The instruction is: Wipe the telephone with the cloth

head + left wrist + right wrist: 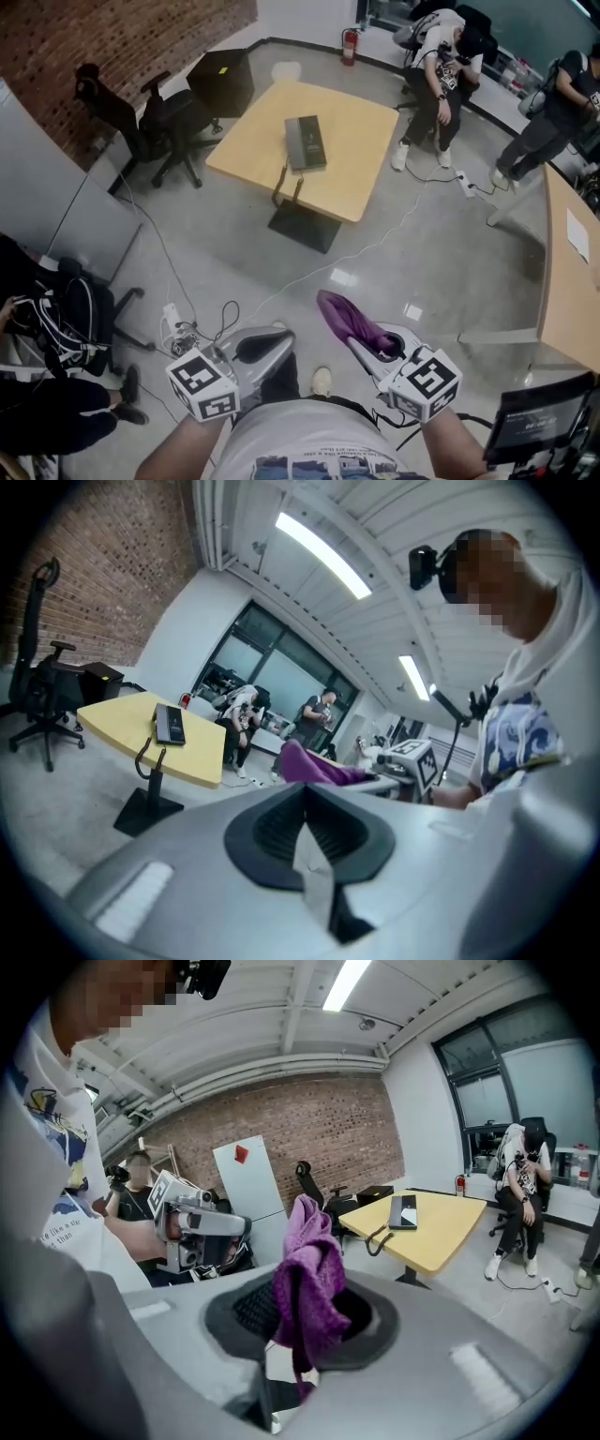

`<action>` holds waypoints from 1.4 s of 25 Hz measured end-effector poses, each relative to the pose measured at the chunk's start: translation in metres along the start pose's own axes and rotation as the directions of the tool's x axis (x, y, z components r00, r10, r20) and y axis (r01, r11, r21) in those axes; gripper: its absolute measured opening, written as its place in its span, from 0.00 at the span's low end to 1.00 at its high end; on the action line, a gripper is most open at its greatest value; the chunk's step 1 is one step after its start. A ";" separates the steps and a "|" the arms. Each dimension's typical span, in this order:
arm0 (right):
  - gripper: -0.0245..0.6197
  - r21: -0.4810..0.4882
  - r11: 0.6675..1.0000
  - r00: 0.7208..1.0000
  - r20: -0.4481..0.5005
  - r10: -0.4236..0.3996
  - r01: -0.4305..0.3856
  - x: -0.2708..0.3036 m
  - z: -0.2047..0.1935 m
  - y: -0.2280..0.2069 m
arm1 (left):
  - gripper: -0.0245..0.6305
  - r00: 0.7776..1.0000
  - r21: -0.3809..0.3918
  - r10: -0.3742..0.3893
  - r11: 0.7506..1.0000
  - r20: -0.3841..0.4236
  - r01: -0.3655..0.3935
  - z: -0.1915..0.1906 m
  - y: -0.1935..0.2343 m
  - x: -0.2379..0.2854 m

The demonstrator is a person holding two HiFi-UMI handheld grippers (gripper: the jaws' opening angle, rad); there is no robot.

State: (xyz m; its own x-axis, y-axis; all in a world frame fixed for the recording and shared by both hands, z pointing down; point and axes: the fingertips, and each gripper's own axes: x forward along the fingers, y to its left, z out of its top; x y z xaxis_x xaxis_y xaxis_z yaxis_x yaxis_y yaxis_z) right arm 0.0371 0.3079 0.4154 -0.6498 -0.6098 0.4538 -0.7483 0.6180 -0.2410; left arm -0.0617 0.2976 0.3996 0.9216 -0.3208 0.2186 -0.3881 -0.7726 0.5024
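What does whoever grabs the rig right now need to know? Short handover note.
Left gripper: jaws shut, nothing between them.
Right gripper: shut on the purple cloth, which bunches up out of the jaws.
Telephone: lies flat on the yellow table, across open floor from both grippers.
Done: cloth is in hand.
Left: get to the table and wipe the telephone. No wiping has started. The free left gripper could probably steady the phone.
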 end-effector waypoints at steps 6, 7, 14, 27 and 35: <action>0.17 -0.007 0.998 0.998 0.003 -0.056 0.056 0.042 0.025 -0.025 | 0.05 0.998 0.030 -0.062 0.998 -0.011 0.062 0.028 0.048 0.016; 0.17 -0.008 0.998 0.998 0.005 -0.061 0.061 0.049 0.030 -0.028 | 0.05 0.998 0.033 -0.069 0.997 -0.011 0.070 0.033 0.055 0.017; 0.17 0.007 0.994 0.994 0.005 -0.113 0.113 0.092 0.065 -0.041 | 0.05 0.992 0.019 -0.124 0.992 -0.028 0.125 0.062 0.106 0.015; 0.17 0.021 0.997 0.997 -0.008 -0.080 0.080 0.110 0.093 -0.118 | 0.05 0.996 -0.021 -0.072 0.997 -0.045 0.071 0.089 0.149 0.072; 0.17 -0.023 1.000 1.000 0.011 -0.013 0.014 0.118 0.122 -0.204 | 0.05 0.998 -0.017 0.044 0.999 -0.044 -0.045 0.121 0.186 0.129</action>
State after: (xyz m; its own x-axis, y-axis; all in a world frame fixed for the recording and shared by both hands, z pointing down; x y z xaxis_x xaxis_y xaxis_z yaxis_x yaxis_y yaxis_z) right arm 0.0963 0.0494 0.4136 -0.6412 -0.6234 0.4474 -0.7537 0.6210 -0.2150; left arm -0.0137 0.0458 0.4200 0.9022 -0.3301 0.2776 -0.4295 -0.7476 0.5065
